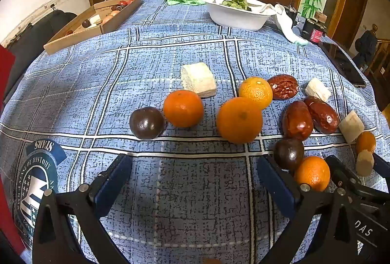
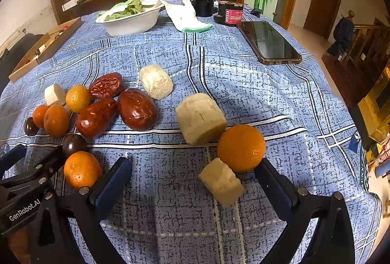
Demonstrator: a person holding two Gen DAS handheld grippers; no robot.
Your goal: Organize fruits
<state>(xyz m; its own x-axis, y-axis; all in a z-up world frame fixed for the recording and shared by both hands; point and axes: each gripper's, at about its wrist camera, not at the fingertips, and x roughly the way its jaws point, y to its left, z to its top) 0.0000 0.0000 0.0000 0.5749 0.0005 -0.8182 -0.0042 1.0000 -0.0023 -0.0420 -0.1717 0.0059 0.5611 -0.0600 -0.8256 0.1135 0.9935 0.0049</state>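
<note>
Fruit lies scattered on the blue checked tablecloth [image 1: 170, 191]: several oranges [image 1: 239, 119], two dark round fruits [image 1: 146, 122], three red dates [image 1: 297, 119] and several pale cut chunks [image 1: 198, 79]. My left gripper [image 1: 195, 164] hangs open over bare cloth, short of the fruit row, with nothing between its fingers. An orange [image 1: 312, 172] sits just outside its right finger. My right gripper [image 2: 195, 166] is open too. A pale chunk [image 2: 220, 181] lies loose between its fingers, near the right one, and an orange [image 2: 241, 147] rests just ahead of that fingertip. A bigger pale chunk [image 2: 199, 117] lies beyond.
A cardboard box [image 1: 73, 37] with sorted fruit stands at the far left edge. A white bowl [image 1: 234, 23] of greens, a white cloth [image 2: 187, 15] and a dark jar [image 2: 230, 13] sit at the back. A phone [image 2: 268, 42] lies at the far right.
</note>
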